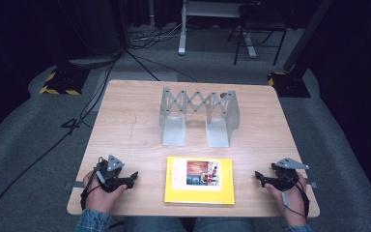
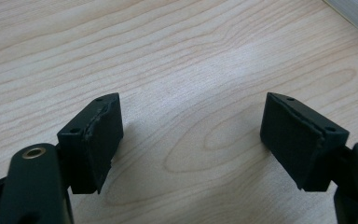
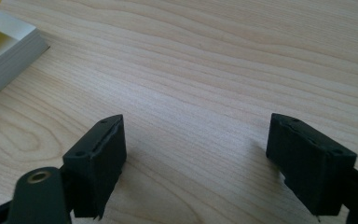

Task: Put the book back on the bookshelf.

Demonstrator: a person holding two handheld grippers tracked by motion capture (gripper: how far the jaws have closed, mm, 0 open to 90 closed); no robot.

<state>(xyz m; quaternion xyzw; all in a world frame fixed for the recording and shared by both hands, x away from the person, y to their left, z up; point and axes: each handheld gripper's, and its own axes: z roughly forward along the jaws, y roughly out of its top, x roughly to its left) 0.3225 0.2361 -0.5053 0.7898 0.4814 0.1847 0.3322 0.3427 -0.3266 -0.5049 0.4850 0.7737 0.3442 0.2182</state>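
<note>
**Surface inventory, left to right, placed by the yellow book**

Left gripper (image 1: 131, 178): just left of the yellow book (image 1: 199, 180), resting on the wooden surface (image 1: 125, 121) near its front edge. Fingers (image 2: 98, 140) spread wide, empty, nothing but bare wood between them.

Yellow book: flat at front centre, cover up, picture panel on the cover. Judged a thin softcover, light, somewhat bendy, cover likely slick. Best taken at an edge, page block pinched from the side; right-hand page edge (image 3: 9, 56) shows as a low stack.

Metal accordion rack (image 1: 198, 116): directly behind the book, upright, apart from it.

Right gripper (image 1: 259, 177): just right of the book, low on the surface. Fingers (image 3: 307, 158) wide apart, empty.
</note>
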